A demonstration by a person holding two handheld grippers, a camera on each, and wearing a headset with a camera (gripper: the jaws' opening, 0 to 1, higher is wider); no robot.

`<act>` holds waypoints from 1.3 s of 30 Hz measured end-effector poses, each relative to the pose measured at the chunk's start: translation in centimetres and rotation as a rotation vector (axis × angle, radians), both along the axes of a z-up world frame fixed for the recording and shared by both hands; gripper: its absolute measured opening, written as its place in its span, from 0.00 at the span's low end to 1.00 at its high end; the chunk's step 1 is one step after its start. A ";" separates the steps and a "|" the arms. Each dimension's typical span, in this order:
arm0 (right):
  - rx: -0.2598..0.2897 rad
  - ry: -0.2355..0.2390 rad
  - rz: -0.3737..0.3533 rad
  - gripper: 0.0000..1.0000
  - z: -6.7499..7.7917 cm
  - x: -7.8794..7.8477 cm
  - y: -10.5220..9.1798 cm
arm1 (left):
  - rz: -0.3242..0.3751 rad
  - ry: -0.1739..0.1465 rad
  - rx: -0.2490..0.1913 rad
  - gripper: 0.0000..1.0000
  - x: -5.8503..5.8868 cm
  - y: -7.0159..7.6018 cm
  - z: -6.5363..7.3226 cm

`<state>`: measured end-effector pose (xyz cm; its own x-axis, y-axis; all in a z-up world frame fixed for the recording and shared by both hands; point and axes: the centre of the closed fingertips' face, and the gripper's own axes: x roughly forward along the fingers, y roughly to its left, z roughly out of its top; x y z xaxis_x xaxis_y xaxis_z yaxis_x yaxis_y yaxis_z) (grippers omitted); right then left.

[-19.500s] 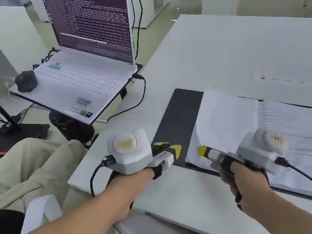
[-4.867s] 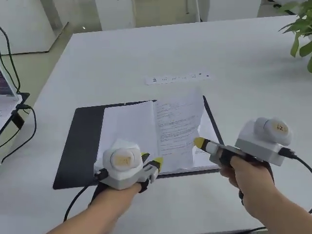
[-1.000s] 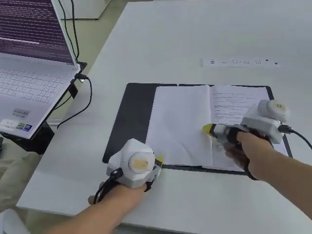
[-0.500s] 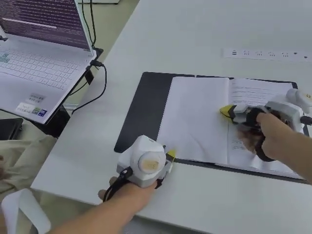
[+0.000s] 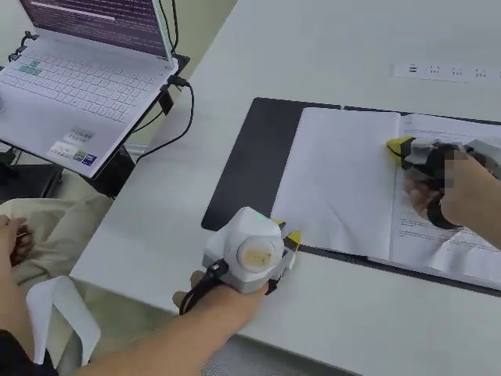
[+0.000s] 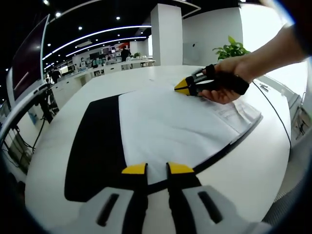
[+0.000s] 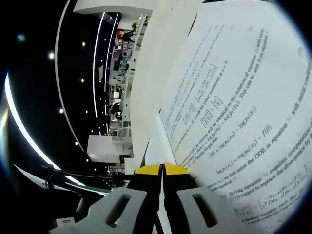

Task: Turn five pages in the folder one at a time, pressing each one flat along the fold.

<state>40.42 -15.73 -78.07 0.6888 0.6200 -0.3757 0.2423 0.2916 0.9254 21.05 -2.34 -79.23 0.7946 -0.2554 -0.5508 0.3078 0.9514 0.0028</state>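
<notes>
- White workbench [image 5: 329,47], open black folder [image 5: 250,164]: right gripper [image 5: 399,146], jaws together and empty, presses the fold [image 5: 394,211] beneath it.
- Left gripper [image 5: 291,236], jaws slightly parted, holds nothing.
- Next, probably: lift one printed paper page [image 5: 423,235].

The head view looks forward and steeply down from above the near edge of the white bench [image 5: 337,47], taking in the open folder [image 5: 250,164], with the left gripper [image 5: 286,232] close below and the right gripper [image 5: 396,146] at the right. The left gripper view sits low at the folder's near edge and looks almost level across the pages toward the right gripper, so it shares folder, bench and that gripper with the head view. The right gripper view, rolled sideways, hovers very near a printed page [image 7: 234,112] of the same folder.
</notes>
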 end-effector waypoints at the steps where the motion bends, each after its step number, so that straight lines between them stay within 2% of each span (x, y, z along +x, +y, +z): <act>1: 0.011 0.002 -0.012 0.00 0.0 0.5 0.0 | 0.002 0.000 -0.002 0.13 0.0 0.0 0.0; 5: 0.006 -0.006 -0.051 0.00 0.0 2.3 -0.2 | 0.001 -0.004 -0.001 0.13 0.0 0.0 0.0; 10: -0.033 -0.022 -0.050 0.00 0.1 4.3 0.0 | 0.008 -0.007 -0.007 0.13 -0.1 0.0 0.0; 14: -0.022 -0.022 -0.095 0.00 0.0 5.7 -0.3 | 0.010 -0.004 -0.009 0.13 -0.1 0.0 0.0; 18: -0.007 -0.017 -0.135 0.00 0.0 6.4 -0.5 | 0.012 -0.003 -0.013 0.13 -0.1 0.0 0.0; 22: -0.024 -0.035 -0.156 0.00 0.1 6.8 -0.5 | 0.014 -0.004 -0.015 0.13 -0.1 -0.1 0.1; 26: -0.018 -0.037 -0.159 0.00 0.0 7.0 -0.7 | 0.013 -0.002 -0.016 0.13 -0.1 0.0 0.1; 29: -0.022 -0.029 -0.131 0.00 -0.2 6.7 -0.6 | 0.015 0.001 -0.018 0.13 -0.1 0.0 0.1; 39: 0.004 0.002 -0.032 0.00 -0.3 2.8 -0.5 | 0.010 -0.004 -0.025 0.12 -0.1 0.0 0.0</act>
<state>43.25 -16.21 -78.33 0.7077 0.5988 -0.3750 0.2535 0.2803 0.9258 20.95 -2.32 -79.19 0.7992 -0.2613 -0.5413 0.2987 0.9541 -0.0196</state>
